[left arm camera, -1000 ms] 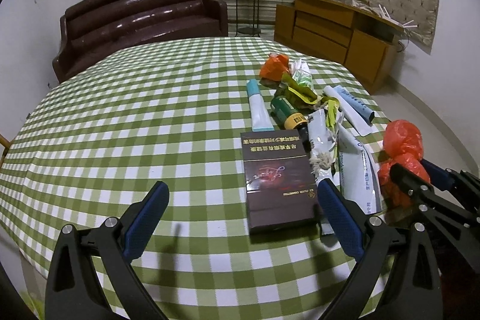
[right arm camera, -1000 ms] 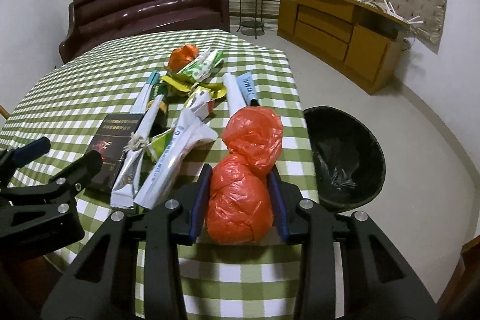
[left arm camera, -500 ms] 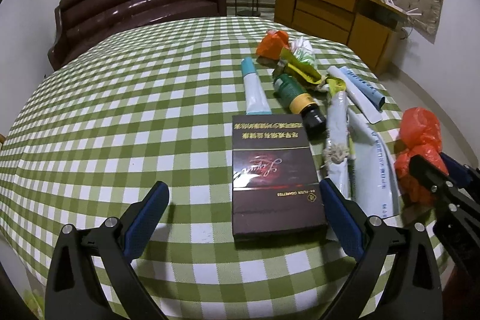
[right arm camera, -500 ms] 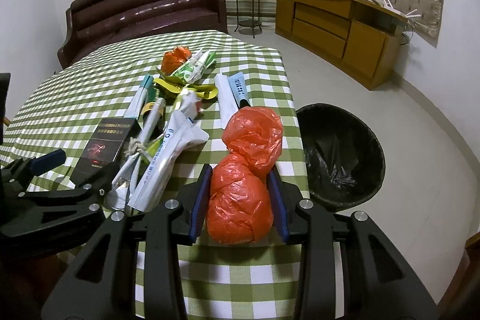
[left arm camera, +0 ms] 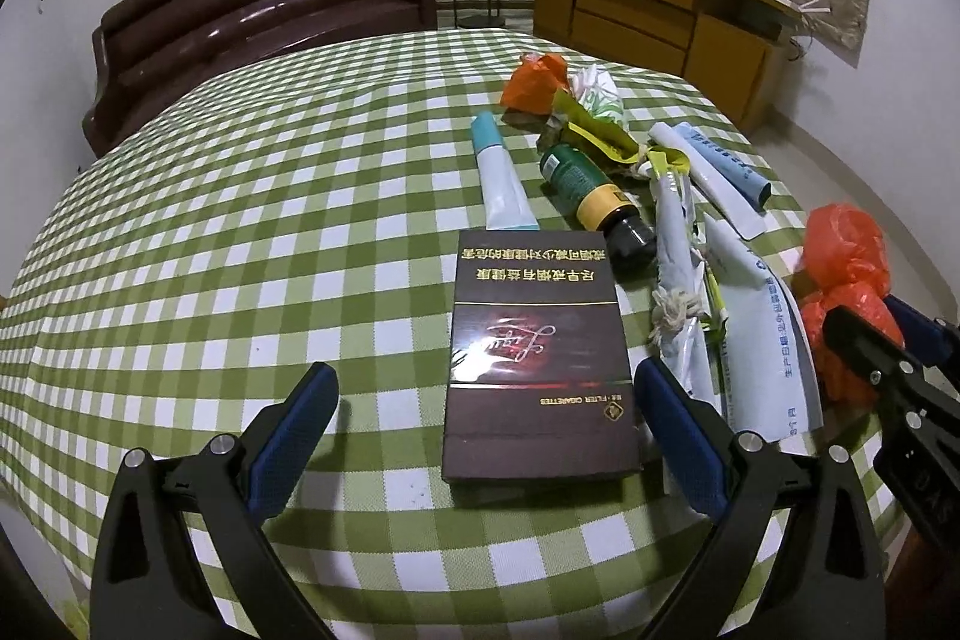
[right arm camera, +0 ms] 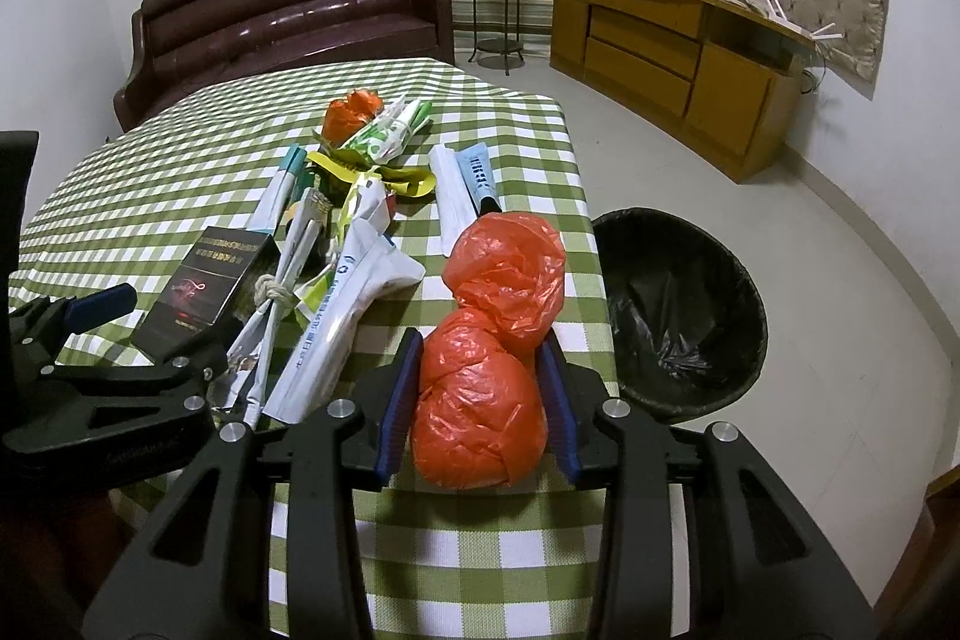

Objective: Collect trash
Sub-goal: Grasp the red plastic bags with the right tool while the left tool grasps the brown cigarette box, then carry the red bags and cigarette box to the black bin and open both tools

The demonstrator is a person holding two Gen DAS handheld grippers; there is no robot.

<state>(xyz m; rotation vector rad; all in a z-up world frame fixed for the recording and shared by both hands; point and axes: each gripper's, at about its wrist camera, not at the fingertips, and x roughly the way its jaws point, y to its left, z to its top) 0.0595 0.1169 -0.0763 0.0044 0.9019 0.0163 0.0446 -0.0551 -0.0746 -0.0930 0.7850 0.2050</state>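
Observation:
A knotted orange plastic bag [right arm camera: 486,388] rests on the green checked table [right arm camera: 492,568] near its right edge, between the blue pads of my right gripper [right arm camera: 480,340]. Those jaws are opening, and the pads still touch the bag's sides. The same bag [left arm camera: 846,280] and the right gripper [left arm camera: 888,352] appear at the right of the left wrist view. My left gripper [left arm camera: 483,376] stands wide open over a dark cigarette carton [left arm camera: 534,364]. Its right finger is beside the carton's right edge. Nothing is held in it.
A black lined trash bin [right arm camera: 690,316] stands on the floor just right of the table. More litter lies in a row: white wrappers [left arm camera: 750,328], a green bottle [left arm camera: 594,202], a pale blue tube [left arm camera: 498,178], yellow wrappers and a small orange bag [left arm camera: 534,82]. A brown sofa and a wooden cabinet stand behind.
The left gripper has tilted down and come closer over the cigarette carton. The right gripper's pads have spread slightly around the orange bag, which stays on the table.

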